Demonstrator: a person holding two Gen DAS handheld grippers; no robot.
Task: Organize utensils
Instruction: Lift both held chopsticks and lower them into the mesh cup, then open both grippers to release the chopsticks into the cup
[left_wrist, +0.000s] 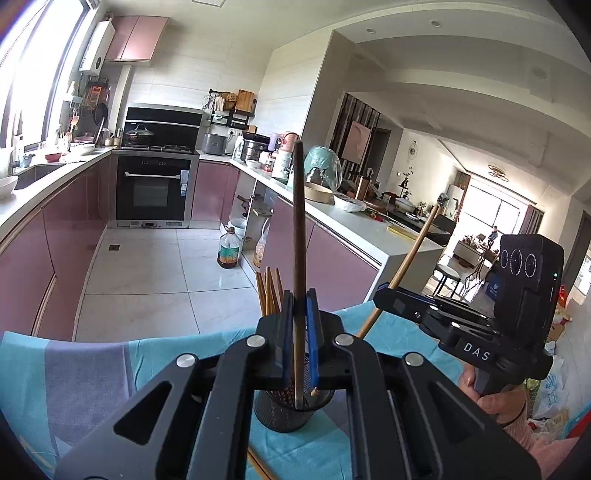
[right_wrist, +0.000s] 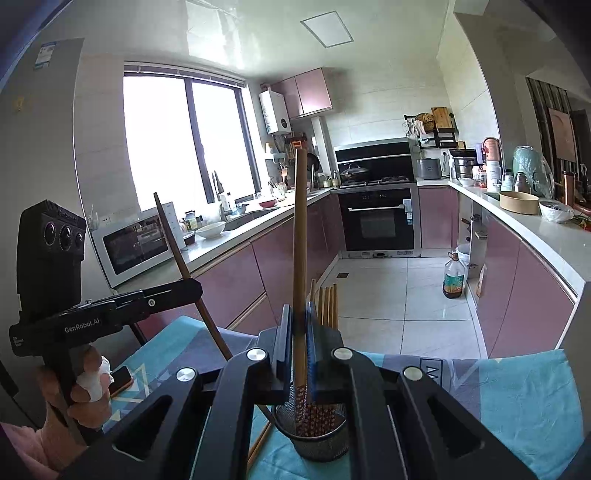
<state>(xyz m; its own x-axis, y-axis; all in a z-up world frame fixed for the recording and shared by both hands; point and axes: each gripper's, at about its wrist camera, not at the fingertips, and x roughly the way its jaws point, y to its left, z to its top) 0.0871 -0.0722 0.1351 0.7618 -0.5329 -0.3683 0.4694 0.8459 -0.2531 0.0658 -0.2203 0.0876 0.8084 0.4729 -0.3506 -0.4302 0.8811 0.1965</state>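
A kitchen with pink cabinets, a black oven and pale floor tiles lies behind a tabletop covered with a teal and grey patterned cloth. On that cloth, near the edge facing the kitchen, stands a black mesh holder, already carrying a bundle of light wooden chopsticks that lean toward its far side.

The left hand-held gripper has its blue-padded jaws closed narrow on 1 dark brown chopstick, held nearly upright with its lower tip inside the holder's mouth. The right hand-held gripper is likewise closed narrow on 1 lighter brown chopstick, whose red-patterned lower end sits within the holder's rim. In the left view the right tool's stick slants in from the right; in the right view the left tool's stick slants in from the left, so the 2 sticks converge on the same small opening.

The step in hand appears to be dropping both sticks into the holder. To do it well, each tip should be clearly below the rim before the jaws part, and the sticks should be released 1 at a time so they do not knock each other out. The holder looks light and could tip if a stick presses on its wall, so a straight downward let-go suits better than a sideways push. At least 1 more chopstick lies on the cloth beside the holder's base.
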